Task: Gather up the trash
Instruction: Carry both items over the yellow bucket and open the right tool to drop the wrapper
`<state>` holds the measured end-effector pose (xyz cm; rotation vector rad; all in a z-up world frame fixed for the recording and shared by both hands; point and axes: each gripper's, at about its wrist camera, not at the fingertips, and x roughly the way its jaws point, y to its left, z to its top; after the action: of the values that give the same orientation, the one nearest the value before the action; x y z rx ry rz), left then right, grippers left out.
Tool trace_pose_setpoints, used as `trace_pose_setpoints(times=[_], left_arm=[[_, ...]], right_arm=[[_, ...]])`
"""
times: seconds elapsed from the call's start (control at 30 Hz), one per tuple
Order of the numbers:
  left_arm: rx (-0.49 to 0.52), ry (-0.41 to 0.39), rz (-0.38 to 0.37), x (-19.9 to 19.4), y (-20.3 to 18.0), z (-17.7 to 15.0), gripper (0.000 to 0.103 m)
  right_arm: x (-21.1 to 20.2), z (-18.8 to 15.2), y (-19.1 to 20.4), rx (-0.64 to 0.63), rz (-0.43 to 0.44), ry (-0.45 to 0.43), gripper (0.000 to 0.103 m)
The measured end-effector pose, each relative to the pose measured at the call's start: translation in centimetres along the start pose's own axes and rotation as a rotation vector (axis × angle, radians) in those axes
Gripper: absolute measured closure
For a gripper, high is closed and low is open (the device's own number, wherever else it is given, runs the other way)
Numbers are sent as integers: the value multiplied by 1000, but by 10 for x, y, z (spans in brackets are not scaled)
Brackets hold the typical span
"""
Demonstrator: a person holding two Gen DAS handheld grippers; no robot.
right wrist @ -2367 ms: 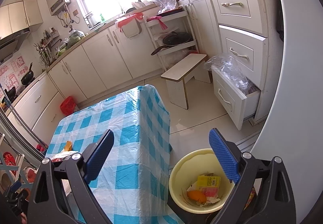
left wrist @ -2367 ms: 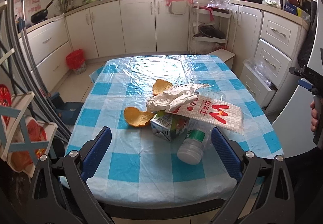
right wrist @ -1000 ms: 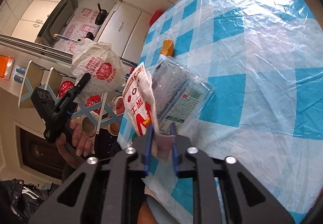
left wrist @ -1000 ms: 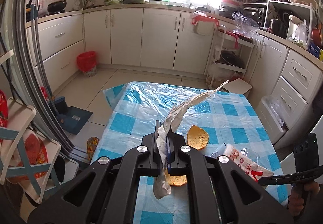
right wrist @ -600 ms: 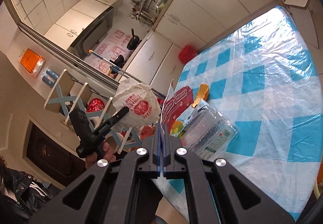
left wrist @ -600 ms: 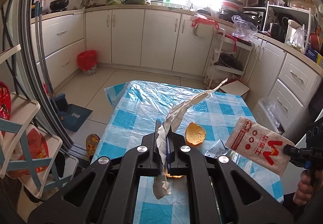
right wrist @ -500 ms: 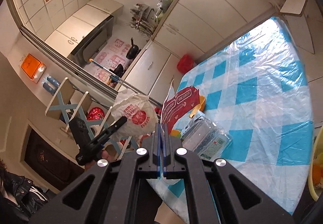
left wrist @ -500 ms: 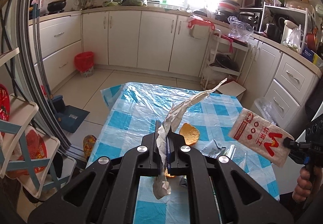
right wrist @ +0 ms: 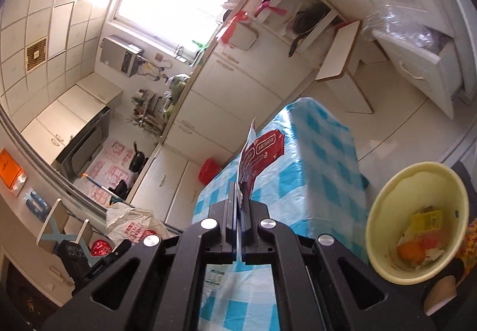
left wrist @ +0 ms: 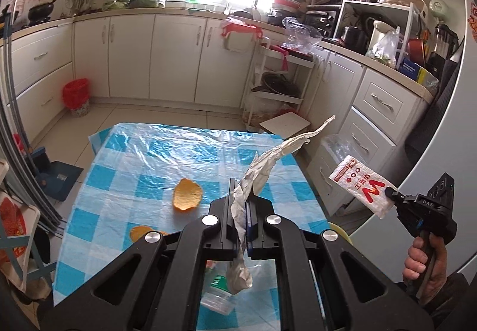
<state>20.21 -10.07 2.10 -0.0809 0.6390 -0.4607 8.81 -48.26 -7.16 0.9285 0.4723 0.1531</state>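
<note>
A kitchen table [left wrist: 149, 158] covered in a blue and white checked plastic cloth is lying ahead of and below the left claw [left wrist: 241, 211]. Off the table's right edge, on the floor, a pale yellow trash bin [right wrist: 387, 211] is sitting below and to the right of the right claw [right wrist: 240, 199]; it is already holding an orange peel, a yellow packet and some paper scraps, so part of the collecting looks done.

The right claw is clamping a red and white snack wrapper [left wrist: 362, 189] by one corner. The wrapper is hanging in the air past the table's right edge, near the bin but not yet over it.

The left claw is pinching a crumpled white tissue [left wrist: 268, 161], which is standing up and forward from between its closed tips, with a tail drooping beneath them. It is hovering above the table's near half.

Several things are waiting on the table. A clear plastic bottle [left wrist: 216, 298] with a green label is lying on its side directly beneath the left claw. One orange peel [left wrist: 187, 194] is resting ahead and to the left of that claw, and a second peel [left wrist: 140, 233] is lying nearer, lower left.

Judging from this, the job is roughly midway: two pieces are being carried, and the bottle and both peels are left.
</note>
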Motion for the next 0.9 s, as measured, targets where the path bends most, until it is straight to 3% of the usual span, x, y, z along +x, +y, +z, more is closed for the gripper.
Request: trace_pose_setpoints(times=[0.23, 0.4, 0.77, 0.8, 0.87, 0.9], left_arm=[[32, 32, -60, 9, -41, -10, 99], [53, 50, -72, 15, -59, -17, 99], [99, 86, -99, 28, -92, -30, 99], [104, 91, -102, 30, -96, -31, 99], [115, 100, -108, 35, -103, -33, 99], [121, 106, -111, 38, -107, -34, 99]], right_arm=[[1, -1, -26, 3, -290, 30, 101], [22, 0, -52, 4, -509, 128, 101], [60, -9, -96, -41, -739, 328, 99], [62, -9, -98, -39, -757, 340, 95], [60, -6, -99, -26, -767, 345, 56], [57, -3, -98, -25, -766, 324, 53]])
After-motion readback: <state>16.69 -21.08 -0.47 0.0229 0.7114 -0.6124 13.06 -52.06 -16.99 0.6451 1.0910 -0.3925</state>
